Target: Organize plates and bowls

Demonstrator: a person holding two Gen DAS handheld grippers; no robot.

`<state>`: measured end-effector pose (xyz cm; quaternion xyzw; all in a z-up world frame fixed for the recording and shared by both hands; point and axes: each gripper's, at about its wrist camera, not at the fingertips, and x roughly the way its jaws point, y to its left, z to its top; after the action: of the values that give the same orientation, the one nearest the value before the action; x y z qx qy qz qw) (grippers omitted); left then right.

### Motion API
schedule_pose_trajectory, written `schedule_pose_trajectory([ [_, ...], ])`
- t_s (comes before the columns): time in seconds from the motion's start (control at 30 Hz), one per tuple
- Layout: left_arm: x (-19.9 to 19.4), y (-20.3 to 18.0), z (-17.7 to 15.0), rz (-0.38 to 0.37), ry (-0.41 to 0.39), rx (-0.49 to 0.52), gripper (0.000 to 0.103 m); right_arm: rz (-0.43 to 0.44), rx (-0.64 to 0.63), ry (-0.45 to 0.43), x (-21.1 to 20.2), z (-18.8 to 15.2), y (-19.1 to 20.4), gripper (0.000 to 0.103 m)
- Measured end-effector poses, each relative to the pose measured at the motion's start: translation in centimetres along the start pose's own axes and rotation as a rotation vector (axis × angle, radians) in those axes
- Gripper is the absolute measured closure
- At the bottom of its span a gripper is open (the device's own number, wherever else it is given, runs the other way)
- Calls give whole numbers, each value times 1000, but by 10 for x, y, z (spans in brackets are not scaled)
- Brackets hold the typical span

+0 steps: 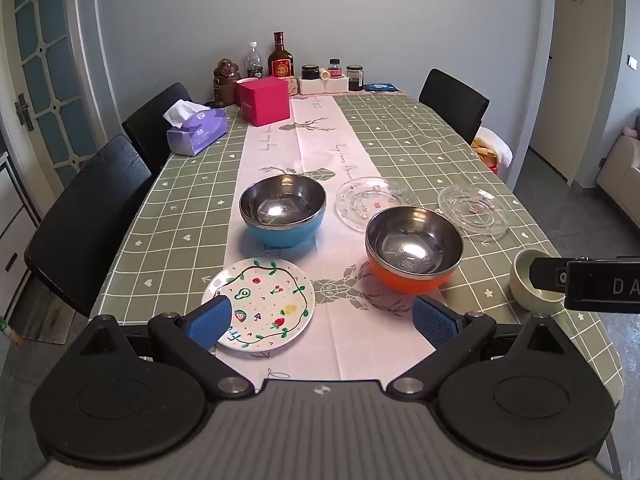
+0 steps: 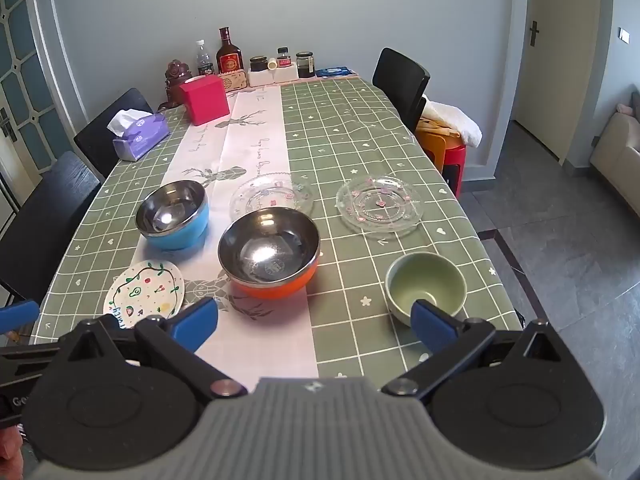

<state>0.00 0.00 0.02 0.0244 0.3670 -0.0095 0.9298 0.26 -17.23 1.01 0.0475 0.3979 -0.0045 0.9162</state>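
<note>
A blue steel bowl (image 1: pixel 283 210) (image 2: pixel 173 214) and an orange steel bowl (image 1: pixel 414 248) (image 2: pixel 270 252) stand mid-table. A painted fruit plate (image 1: pixel 259 303) (image 2: pixel 145 293) lies near the front edge. Two clear glass plates (image 1: pixel 370 201) (image 1: pixel 474 209) lie behind the orange bowl; in the right wrist view they show at the middle (image 2: pixel 272 197) and right (image 2: pixel 380 207). A small green bowl (image 1: pixel 534 284) (image 2: pixel 426 286) sits at the front right. My left gripper (image 1: pixel 322 326) is open and empty above the front edge, its left pad over the painted plate. My right gripper (image 2: pixel 316 322) is open and empty, its right pad by the green bowl.
A tissue pack (image 1: pixel 196 130), a pink box (image 1: pixel 264 100), bottles and jars (image 1: pixel 280 60) stand at the far end. Black chairs (image 1: pixel 92 216) (image 1: pixel 454 102) flank the table (image 1: pixel 400 128). A red stool (image 2: pixel 452 152) with a cloth stands on the right.
</note>
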Motion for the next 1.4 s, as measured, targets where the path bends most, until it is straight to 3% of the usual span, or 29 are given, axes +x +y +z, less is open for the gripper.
schedule_pose_trajectory([
  [1.4, -5, 7, -6, 12, -1, -4, 0, 31, 12, -3, -7, -5, -2, 2],
])
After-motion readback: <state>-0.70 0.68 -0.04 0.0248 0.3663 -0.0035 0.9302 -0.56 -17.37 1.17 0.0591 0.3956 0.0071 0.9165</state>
